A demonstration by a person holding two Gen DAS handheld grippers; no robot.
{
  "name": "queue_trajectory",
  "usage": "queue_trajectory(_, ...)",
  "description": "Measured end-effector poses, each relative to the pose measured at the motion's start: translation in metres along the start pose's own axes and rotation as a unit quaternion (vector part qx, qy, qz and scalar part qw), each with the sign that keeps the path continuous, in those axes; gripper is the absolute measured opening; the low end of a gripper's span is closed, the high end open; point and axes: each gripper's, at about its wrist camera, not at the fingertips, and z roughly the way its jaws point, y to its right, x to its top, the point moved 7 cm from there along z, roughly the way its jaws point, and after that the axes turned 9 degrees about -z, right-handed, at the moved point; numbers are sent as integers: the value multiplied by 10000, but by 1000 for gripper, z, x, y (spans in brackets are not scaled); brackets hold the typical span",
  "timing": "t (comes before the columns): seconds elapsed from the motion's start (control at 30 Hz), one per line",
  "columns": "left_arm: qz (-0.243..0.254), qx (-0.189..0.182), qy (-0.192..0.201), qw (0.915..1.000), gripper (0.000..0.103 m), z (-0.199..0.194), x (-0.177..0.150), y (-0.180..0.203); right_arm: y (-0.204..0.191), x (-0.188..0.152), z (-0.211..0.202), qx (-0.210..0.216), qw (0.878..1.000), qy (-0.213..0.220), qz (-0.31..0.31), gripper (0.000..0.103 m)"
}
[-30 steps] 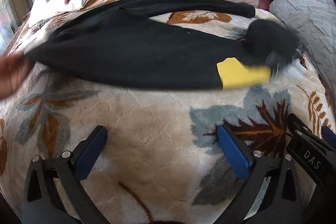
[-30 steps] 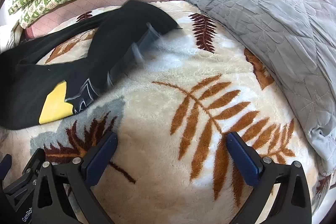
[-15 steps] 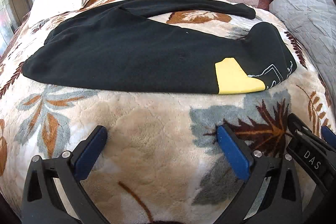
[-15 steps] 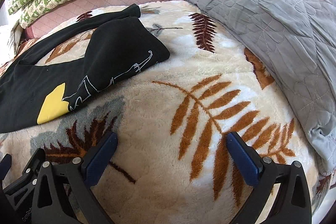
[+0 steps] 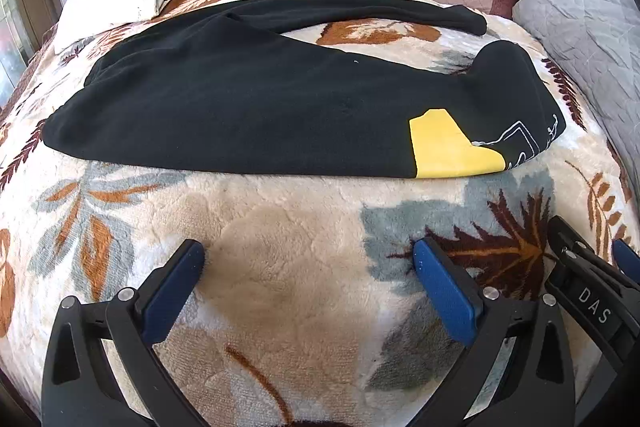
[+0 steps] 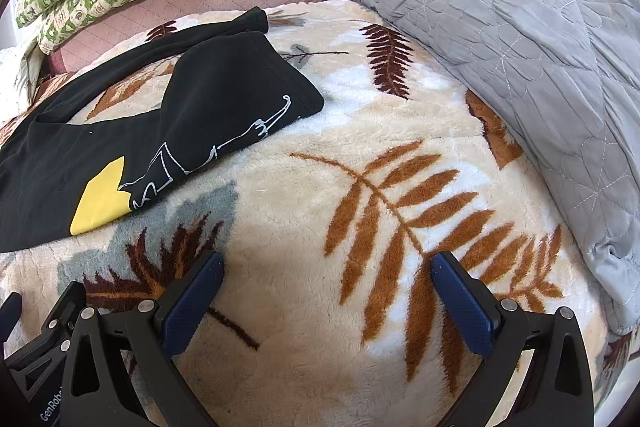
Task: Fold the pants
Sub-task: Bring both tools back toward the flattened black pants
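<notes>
Both your grippers, left and right, sit spread wide, empty, over the blanket. Pants lie ahead on it, legs splayed, untouched. No fold shows; judged barely begun, the whole fold remains.

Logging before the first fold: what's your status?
Left gripper and right gripper open, empty, short of the pants. Black pants flat on the leaf blanket, unfolded. Nothing in the way.
</notes>
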Motion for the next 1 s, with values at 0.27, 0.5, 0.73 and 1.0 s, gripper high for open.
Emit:
queue_trajectory(0.27,5,0,-28,10000,103,-1,-1,1,-4,1,0,-178,9997,-53,-157,102)
queue_trajectory(0.5,535,-262,-563,9966,103,-18,9,-21,-25,15,-36,-7,9997,20,-248,102)
queue_trajectory(0.73,287,-355,51,9989,103,-60,58,-92,-94,39,-99,938,9924,435,-672,103)
queue_trajectory(1.0,-222,-57,692,9973,103,-91,90,-165,-145,52,-158,738,9865,1013,-1050,103)
